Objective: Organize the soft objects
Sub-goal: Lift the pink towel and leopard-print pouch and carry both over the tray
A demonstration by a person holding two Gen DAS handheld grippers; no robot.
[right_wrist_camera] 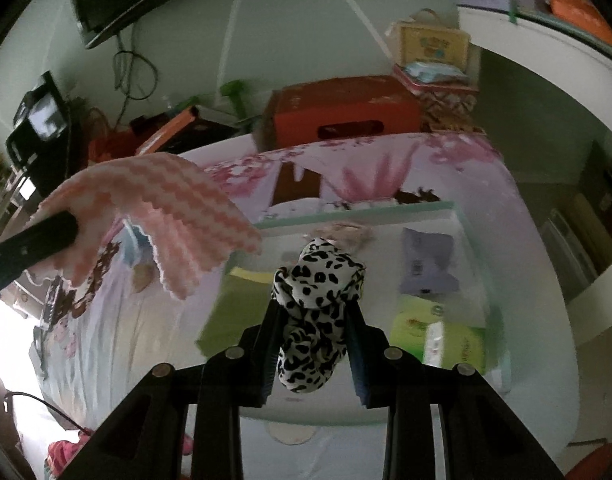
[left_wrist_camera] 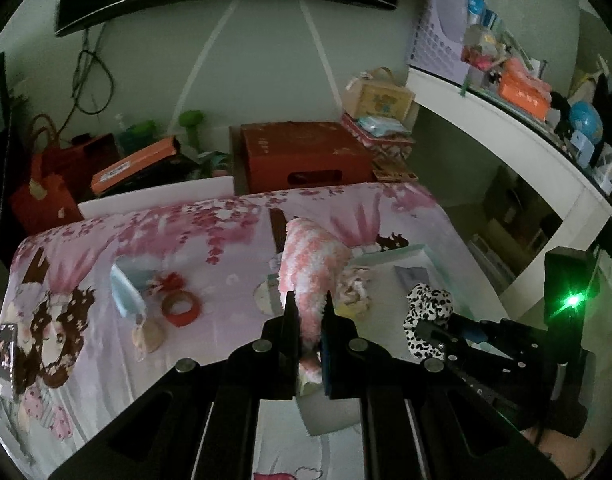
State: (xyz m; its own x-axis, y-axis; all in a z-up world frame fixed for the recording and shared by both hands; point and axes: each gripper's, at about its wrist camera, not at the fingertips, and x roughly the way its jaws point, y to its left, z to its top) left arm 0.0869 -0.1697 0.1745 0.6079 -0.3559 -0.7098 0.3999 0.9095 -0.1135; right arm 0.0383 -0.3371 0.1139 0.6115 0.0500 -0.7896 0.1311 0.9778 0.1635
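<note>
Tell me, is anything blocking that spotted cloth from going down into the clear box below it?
Nothing visible does. The leopard-print cloth, clamped in the right gripper, hangs over the open-topped clear box; the pink checked cloth hangs off to the left.

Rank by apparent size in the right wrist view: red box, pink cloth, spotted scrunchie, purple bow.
1. Red box and pink cloth: they look alike in size; the cloth hangs nearer the camera, so no ranking.
2. Spotted scrunchie, also close to the lens.
3. Purple bow, smallest.
</note>
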